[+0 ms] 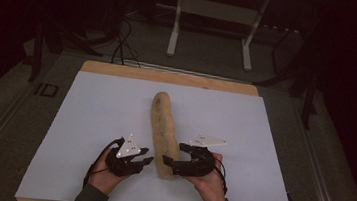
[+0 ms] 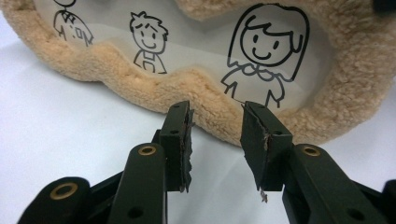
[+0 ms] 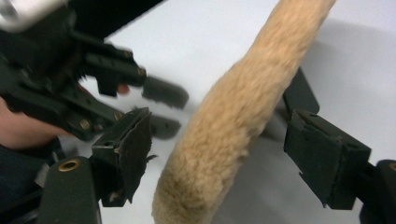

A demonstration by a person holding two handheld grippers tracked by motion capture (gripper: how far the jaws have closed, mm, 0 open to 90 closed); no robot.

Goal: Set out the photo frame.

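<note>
The plush pencil case lies lengthwise down the middle of the white sheet covering the bench, standing on its narrow edge, its near end close to the front edge between the two hands. The right claw stands wide open around that near end; in the right gripper view the fuzzy tan body runs up between the pads, neither pressing it. The left claw hovers just left of the case, jaws apart and gripping nothing; its own view shows the tips almost at the furry rim.

The step looks like a fresh hold on the near end. To do it well, close the right claw squarely across the plush edge, not over the window, and deep enough that the pile does not slip out. The left claw should bite the thick rim below the window before anything is lifted, so the long body does not sag or roll.

The case is long, tan and fleecy, with a clear plastic window printed with black line-drawn cartoon children.
</note>
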